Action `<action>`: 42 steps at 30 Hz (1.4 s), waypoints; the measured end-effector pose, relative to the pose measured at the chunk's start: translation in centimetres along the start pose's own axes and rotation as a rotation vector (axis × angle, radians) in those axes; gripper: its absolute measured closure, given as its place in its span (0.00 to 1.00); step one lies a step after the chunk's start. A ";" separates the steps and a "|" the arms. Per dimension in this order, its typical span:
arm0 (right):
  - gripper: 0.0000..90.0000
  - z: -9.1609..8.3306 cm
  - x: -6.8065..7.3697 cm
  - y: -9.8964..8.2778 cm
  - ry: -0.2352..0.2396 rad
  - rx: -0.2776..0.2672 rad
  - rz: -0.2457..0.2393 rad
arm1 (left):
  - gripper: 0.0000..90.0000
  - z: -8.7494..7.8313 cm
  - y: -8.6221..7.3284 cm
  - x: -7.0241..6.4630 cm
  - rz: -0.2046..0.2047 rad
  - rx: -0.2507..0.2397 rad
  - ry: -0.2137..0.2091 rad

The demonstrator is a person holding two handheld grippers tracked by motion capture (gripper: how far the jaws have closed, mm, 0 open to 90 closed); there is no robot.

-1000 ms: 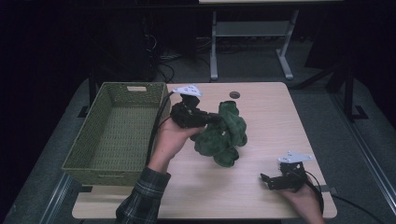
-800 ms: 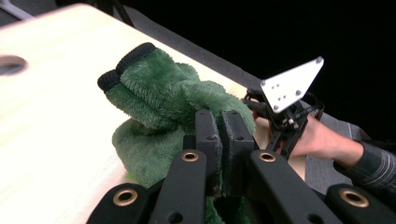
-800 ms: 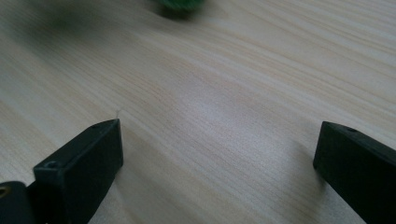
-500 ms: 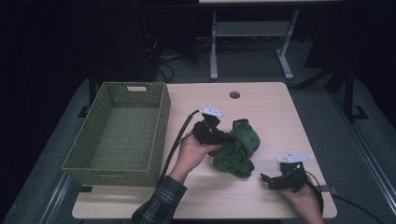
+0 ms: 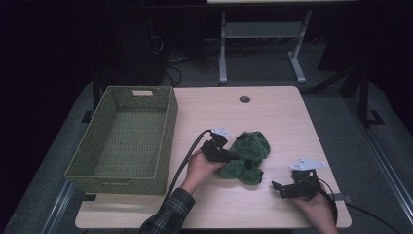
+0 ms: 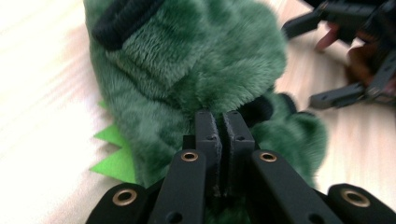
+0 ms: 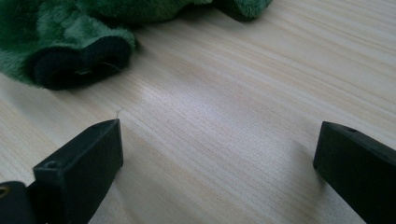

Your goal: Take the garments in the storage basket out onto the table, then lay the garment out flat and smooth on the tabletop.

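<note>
Nearby, woven basket bare inside, left tongs clenched on green plush, right tongs released.

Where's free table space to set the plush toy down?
Bare wood lies on the table between the round hole and the plush toy, and along the right edge. It's crowded between the left gripper and right gripper. The basket is empty.

left gripper: jaws pinched together on green fur | green plush dinosaur toy: lying on light wooden table, bright green felt spikes at left | other gripper: far right, jaws apart, in a hand
</note>
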State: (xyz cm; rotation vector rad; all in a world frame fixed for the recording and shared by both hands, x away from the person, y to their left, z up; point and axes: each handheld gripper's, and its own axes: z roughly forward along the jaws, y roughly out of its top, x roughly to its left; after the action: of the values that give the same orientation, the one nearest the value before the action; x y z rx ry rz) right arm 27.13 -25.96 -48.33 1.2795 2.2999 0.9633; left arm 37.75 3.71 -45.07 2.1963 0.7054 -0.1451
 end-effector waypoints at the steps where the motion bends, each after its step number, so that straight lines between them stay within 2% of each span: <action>1: 0.01 0.0 0.0 0.0 0.000 0.000 0.000 | 0.96 0.2 -0.1 0.1 0.006 0.006 0.001; 5: 0.01 0.0 0.0 0.0 0.000 0.000 -0.001 | 0.91 0.2 -0.2 0.1 0.033 0.011 0.009; 10: 0.01 0.0 0.0 0.0 0.000 0.000 -0.001 | 0.63 -1.6 0.4 -0.9 0.067 -0.017 0.039; 12: 0.01 0.0 0.0 0.0 -0.002 -0.002 -0.004 | 0.59 -2.9 0.6 -1.5 0.088 -0.053 0.038; 15: 0.01 0.0 0.0 0.0 -0.001 -0.003 -0.006 | 0.56 -4.4 0.8 -2.5 0.104 -0.091 0.034; 20: 0.02 0.0 0.0 0.0 -0.002 -0.002 -0.005 | 0.63 -5.5 0.2 -4.2 0.156 -0.095 0.001; 23: 0.08 -0.2 0.2 0.1 0.007 0.000 -0.013 | 0.63 -5.0 -0.5 -5.0 0.160 -0.081 -0.010; 26: 0.09 -0.4 0.5 0.3 0.017 -0.010 -0.022 | 0.62 -4.6 -1.2 -5.8 0.161 -0.069 -0.017; 30: 0.14 -0.7 1.2 0.5 0.063 -0.032 -0.042 | 0.62 -3.8 -1.8 -6.6 0.183 -0.044 -0.002; 37: 0.16 -0.5 2.7 1.1 0.158 -0.042 -0.071 | 0.57 -1.6 -2.5 -6.3 0.208 0.007 0.033; 42: 0.19 0.2 3.7 1.6 0.218 -0.044 -0.084 | 0.58 -0.7 -2.9 -5.2 0.194 0.018 0.041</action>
State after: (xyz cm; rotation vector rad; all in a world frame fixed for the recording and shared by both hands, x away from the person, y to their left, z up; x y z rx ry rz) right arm 26.26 -22.18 -47.27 1.0983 2.4569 1.1681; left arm 31.76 3.47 -44.84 2.2767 0.5112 -0.0070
